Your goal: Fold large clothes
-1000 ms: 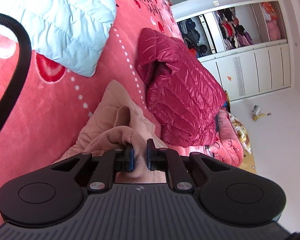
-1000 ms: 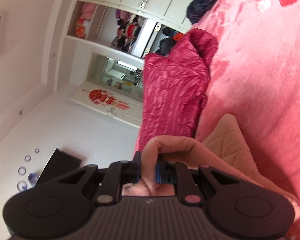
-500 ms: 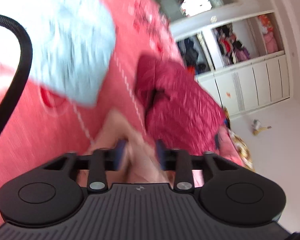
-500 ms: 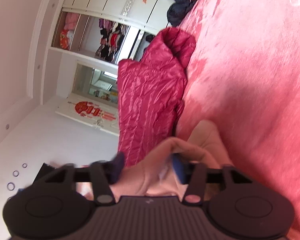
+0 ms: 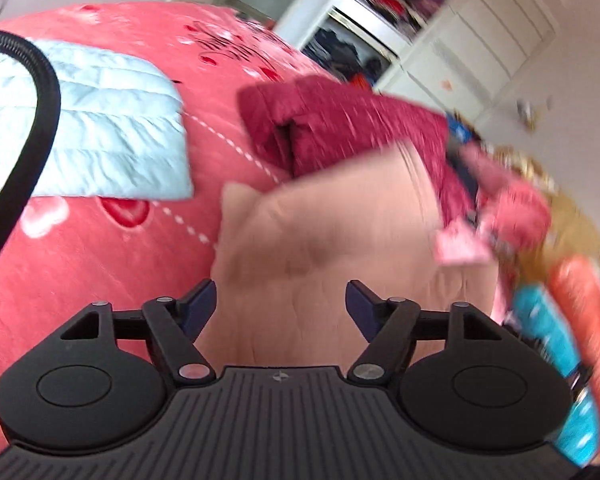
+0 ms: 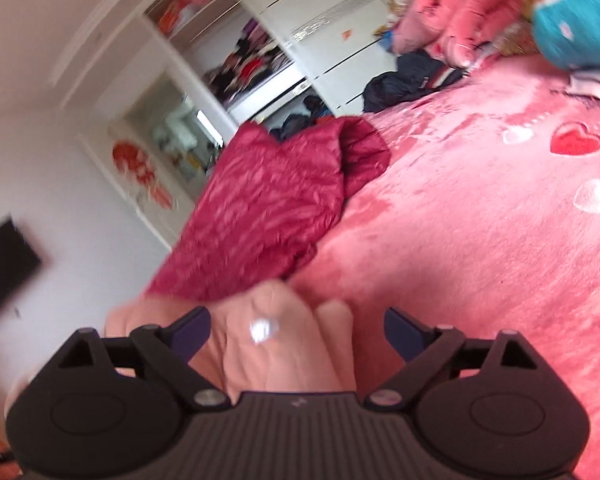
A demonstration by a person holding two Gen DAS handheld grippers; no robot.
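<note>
A pale pink quilted garment lies folded on the red bed cover. My left gripper is open just above its near edge, holding nothing. In the right wrist view the same garment lies bunched under my right gripper, which is also open and empty. The frames are blurred by motion.
A dark red puffer jacket lies folded just beyond the pink garment and shows in the right wrist view. A light blue puffer jacket lies to the left. A person's hand and teal sleeve are at the right. A white wardrobe stands behind.
Both grippers were shut on the pink garment a second ago. They have opened and let it drop onto the bed. Both cameras have swung and pulled back.
</note>
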